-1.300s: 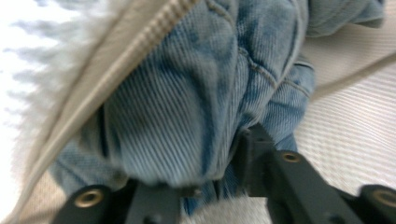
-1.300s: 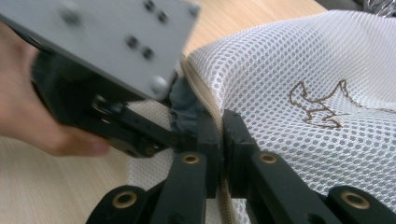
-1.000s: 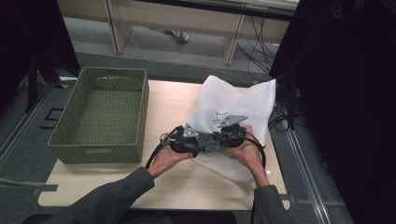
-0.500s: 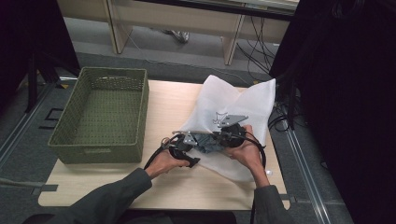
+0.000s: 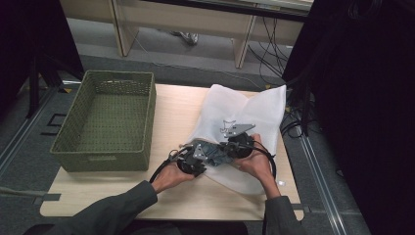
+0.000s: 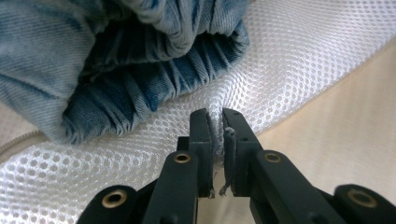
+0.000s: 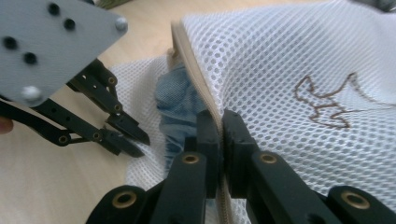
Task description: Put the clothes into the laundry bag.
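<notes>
Two black tools work at the near edge of a white mesh laundry bag (image 5: pixel 244 112) that lies on the right half of a pale wooden surface (image 5: pixel 176 112). In the left gripper view, the left tool (image 6: pixel 215 122) has its jaws drawn nearly together, pinching a thin fold of the bag's white netting between them, with the bare wood just to its right. Bunched blue denim fabric (image 6: pixel 116 60) sits right above that pinch, gathered in folds and resting on the mesh. In the right gripper view, the right tool (image 7: pixel 217 122) is clamped on the bag's opening edge, its jaws closed on the beige zipper band (image 7: pixel 194 77) that runs along the rim of the mesh. The denim shows just left of that rim, tucked at the mouth of the bag, and a brown outline drawing (image 7: pixel 327 105) marks the mesh to the right. From the high view, both hands sit close together at the bag's near left corner. A green woven rectangular basket (image 5: pixel 105 122) stands on the left of the surface, well apart from the bag.
</notes>
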